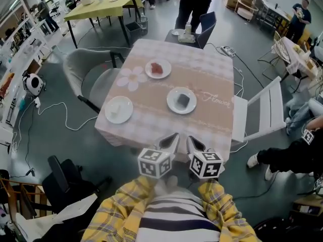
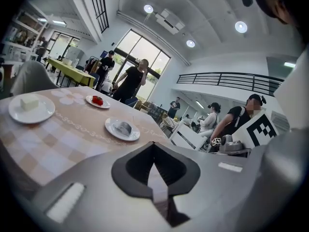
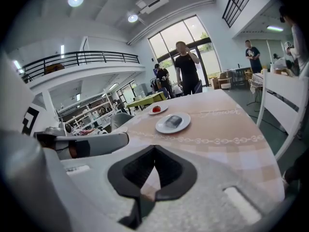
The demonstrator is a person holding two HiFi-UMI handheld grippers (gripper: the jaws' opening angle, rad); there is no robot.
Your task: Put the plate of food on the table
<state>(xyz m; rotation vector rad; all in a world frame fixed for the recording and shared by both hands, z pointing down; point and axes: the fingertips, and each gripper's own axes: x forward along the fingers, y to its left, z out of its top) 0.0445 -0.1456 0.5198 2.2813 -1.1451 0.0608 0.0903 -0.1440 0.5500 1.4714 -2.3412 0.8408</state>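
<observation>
Grey floor [image 1: 65, 145], yellow table [image 1: 98, 8] far left — tall windows [image 2: 140, 50], round ceiling lights [image 2: 241, 27].

Table [image 1: 214, 77]: red food plate [image 1: 158, 68] far, grey food plate [image 1: 181, 100] centre, white food plate [image 1: 119, 109] left.

**Matt cloth, glossy plates**

A soft, matt checked tablecloth [image 1: 212, 79] covers the table. The plates at its eleven [image 1: 150, 72], eight [image 1: 126, 116] and four o'clock [image 1: 172, 105] look like glossy white ceramic. The left gripper [image 2: 154, 146] and the right gripper [image 3: 154, 149] are smooth matt grey plastic. The sleeves [image 1: 121, 200] are yellow plaid cloth.
</observation>
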